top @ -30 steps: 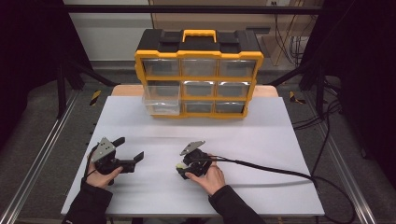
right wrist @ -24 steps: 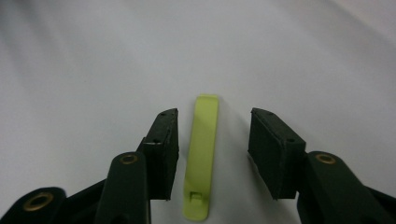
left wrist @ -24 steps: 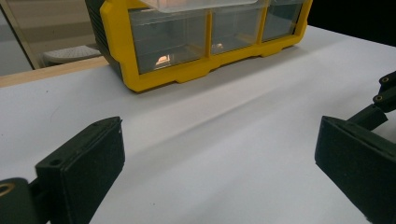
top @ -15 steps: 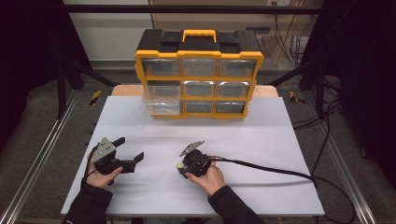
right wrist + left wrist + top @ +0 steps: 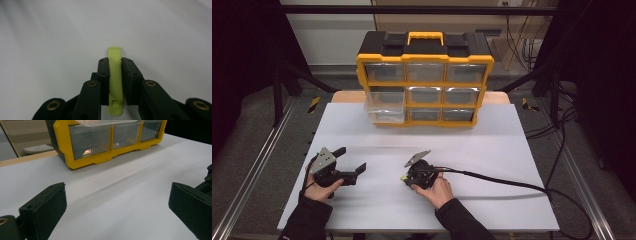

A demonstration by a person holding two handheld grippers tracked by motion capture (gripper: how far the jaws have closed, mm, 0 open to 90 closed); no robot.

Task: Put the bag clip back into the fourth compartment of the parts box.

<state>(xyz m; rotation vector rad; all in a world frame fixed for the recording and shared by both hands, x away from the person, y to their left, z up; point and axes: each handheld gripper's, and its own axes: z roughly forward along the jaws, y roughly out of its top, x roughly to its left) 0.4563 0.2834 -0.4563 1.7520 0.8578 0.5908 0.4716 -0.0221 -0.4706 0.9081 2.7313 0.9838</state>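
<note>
Two grippers on table [image 5: 512,150]: right gripper [image 5: 115,65] jaws just closed on green clip [image 5: 115,75], grasp made, lift possible; left gripper [image 5: 117,207] open, idle, empty.

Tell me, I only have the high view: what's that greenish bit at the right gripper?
Observer: A flat yellow-green plastic strip. The right gripper is shut on it, its jaws having just closed, and the tip pokes out past the pads.
Operator: And the left gripper, anything in it?
Observer: No. The left gripper is open wide, with bare white table between the jaws.
Operator: Anything in the organizer's bottom-left drawer?
Observer: The left gripper view shows something small and orange-pink behind that drawer's clear front; I can't tell what it is.
</note>
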